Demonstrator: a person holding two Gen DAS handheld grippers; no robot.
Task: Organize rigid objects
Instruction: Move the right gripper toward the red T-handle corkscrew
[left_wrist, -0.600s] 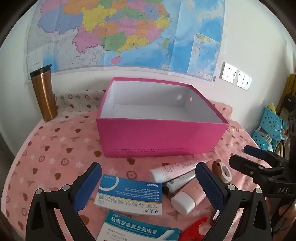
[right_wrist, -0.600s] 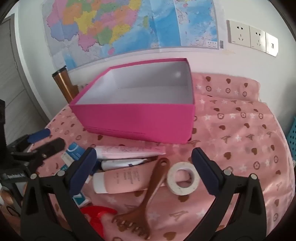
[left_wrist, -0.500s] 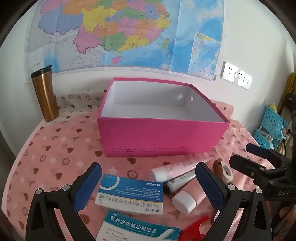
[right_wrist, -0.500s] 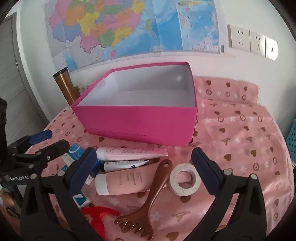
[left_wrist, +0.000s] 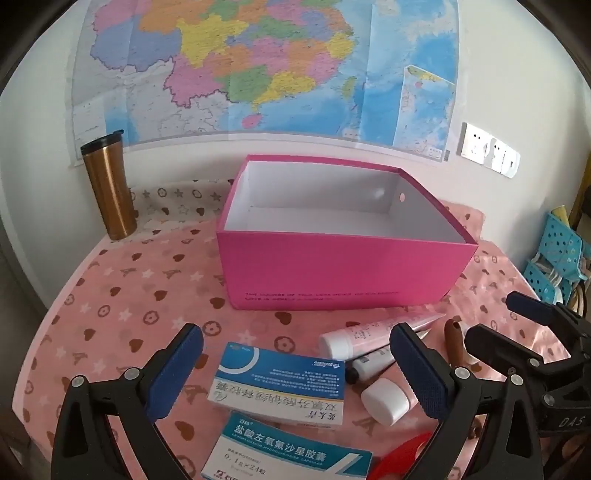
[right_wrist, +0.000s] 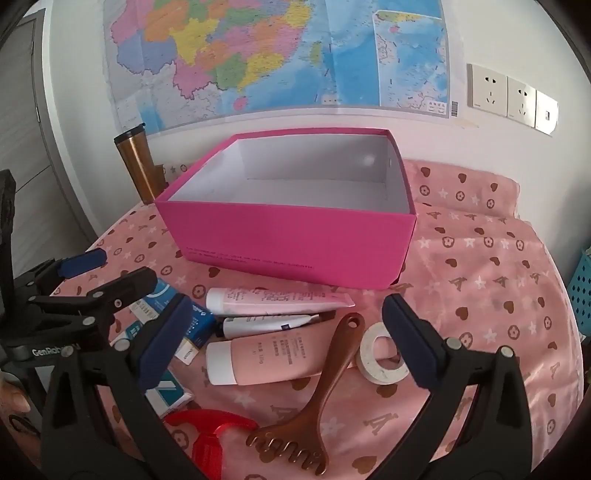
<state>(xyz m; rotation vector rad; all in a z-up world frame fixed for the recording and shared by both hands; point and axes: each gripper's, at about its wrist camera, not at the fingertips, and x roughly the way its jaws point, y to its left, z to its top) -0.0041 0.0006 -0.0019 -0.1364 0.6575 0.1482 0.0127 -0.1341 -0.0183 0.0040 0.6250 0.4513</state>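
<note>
My left gripper (left_wrist: 295, 373) is wide open and holds nothing. Low in its view lie two blue and white medicine boxes (left_wrist: 282, 391). My right gripper (right_wrist: 286, 334) is wide open too, with nothing in it. Near the bottom of that view sit a brown scratcher (right_wrist: 325, 380), a red plastic thing (right_wrist: 210, 430), a fat pink tube (right_wrist: 258, 360) and a white tape roll (right_wrist: 380, 363). Farther up in the middle stands the pink box (right_wrist: 295, 236), open on top. At the upper left, by the wall, stands a gold cup (left_wrist: 109, 192).
</note>
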